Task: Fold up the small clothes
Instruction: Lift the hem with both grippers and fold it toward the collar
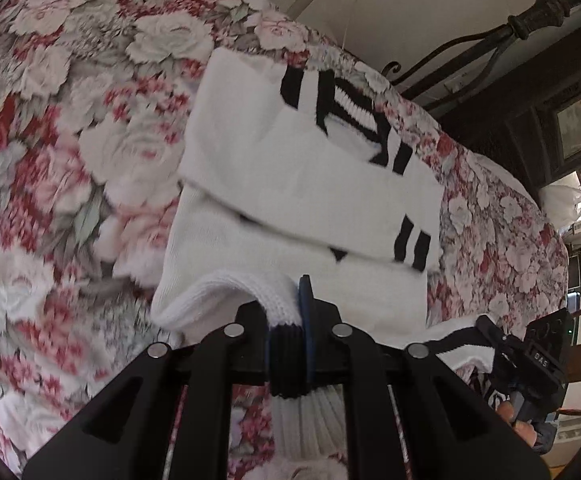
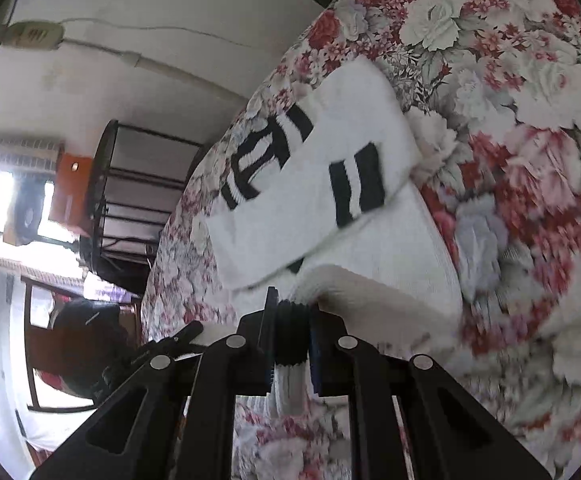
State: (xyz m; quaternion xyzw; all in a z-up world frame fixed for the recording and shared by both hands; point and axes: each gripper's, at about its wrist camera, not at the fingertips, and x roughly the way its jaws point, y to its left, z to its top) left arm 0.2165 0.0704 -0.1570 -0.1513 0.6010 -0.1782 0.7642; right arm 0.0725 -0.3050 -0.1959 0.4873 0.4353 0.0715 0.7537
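Note:
White socks with black stripes (image 1: 290,168) lie in a small pile on the floral bedspread (image 1: 70,160). My left gripper (image 1: 288,320) is shut on the ribbed cuff of the nearest white sock (image 1: 290,280), lifting its edge. My right gripper (image 2: 290,332) is shut on the same sock's cuff (image 2: 290,344) at its other end; the pile (image 2: 322,184) lies just beyond. The right gripper also shows at the right edge of the left wrist view (image 1: 530,356), and the left gripper at the lower left of the right wrist view (image 2: 170,340).
A dark iron bed frame (image 1: 530,28) and a cream wall stand behind the bed. A black wire rack (image 2: 130,200) and an orange box (image 2: 70,192) stand past the bed's edge. The floral cover spreads wide to either side of the socks.

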